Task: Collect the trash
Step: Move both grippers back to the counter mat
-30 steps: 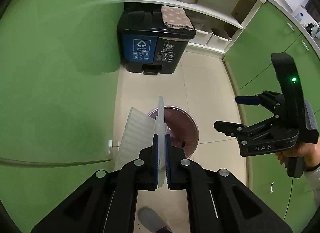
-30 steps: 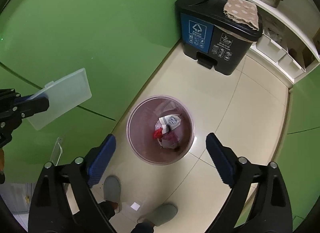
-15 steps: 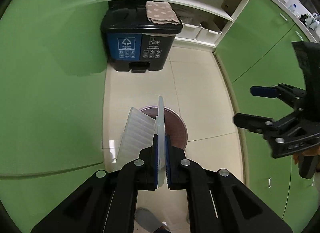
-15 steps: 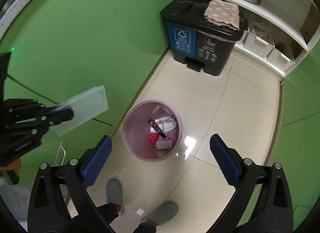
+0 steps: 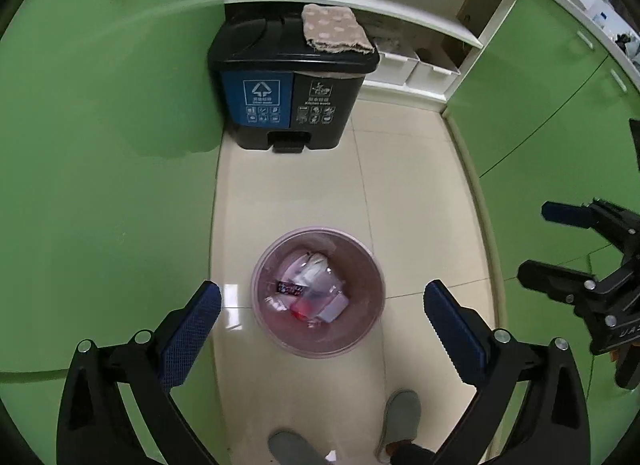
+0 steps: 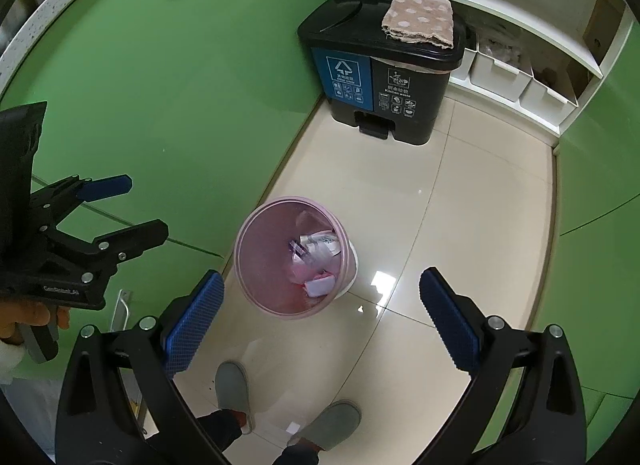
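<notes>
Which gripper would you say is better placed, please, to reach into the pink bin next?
Left, probably: the left gripper frames the bin squarely, jaws opening with nothing between them. The right gripper views it off-centre.

Rig appearance: two handheld black grippers, grey slippers below.
Left gripper [image 5: 320,319] and right gripper [image 6: 320,309]: matte black angular frames, silver screw heads at pivots, blue cross-hatched pads [image 5: 188,335] on fingers. White lettering on left body side. Person wears grey slippers [image 6: 234,389], dark trouser cuffs, white sleeve [image 6: 8,359].
</notes>
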The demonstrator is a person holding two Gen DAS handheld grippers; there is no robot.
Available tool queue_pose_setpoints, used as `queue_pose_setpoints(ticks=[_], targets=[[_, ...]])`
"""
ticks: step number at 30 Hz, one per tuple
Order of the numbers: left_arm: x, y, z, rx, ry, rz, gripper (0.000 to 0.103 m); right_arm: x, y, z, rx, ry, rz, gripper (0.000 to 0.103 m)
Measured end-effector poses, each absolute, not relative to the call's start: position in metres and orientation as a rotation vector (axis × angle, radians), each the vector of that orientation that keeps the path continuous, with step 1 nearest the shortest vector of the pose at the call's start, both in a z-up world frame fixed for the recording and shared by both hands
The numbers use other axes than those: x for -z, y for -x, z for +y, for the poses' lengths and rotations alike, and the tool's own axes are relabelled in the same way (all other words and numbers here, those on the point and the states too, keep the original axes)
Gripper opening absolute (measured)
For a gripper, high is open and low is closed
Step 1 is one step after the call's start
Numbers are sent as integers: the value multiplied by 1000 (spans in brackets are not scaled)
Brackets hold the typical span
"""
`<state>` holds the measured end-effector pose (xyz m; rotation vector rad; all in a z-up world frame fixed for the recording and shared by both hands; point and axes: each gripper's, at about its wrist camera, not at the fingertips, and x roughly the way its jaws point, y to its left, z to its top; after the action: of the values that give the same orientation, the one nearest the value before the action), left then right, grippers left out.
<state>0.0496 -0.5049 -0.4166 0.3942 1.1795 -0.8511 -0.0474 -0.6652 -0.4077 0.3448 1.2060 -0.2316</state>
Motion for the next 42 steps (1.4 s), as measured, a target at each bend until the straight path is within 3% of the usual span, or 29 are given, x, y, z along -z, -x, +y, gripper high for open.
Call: queue_pose_setpoints(ticks=[12, 18, 33, 42], targets=[[397, -43, -481, 813, -394, 1217, 97, 378, 49, -650, 232, -324, 1197, 97], [338, -27, -458, 805, -373, 1202, 97, 315, 58, -628, 224, -301, 1179, 97], [129, 22, -333, 642, -207, 1067, 97, 108, 81, -529, 87, -180, 1084, 100], [73, 37, -230, 442, -100, 1005, 97, 52, 53, -440, -117, -77, 1031, 100]])
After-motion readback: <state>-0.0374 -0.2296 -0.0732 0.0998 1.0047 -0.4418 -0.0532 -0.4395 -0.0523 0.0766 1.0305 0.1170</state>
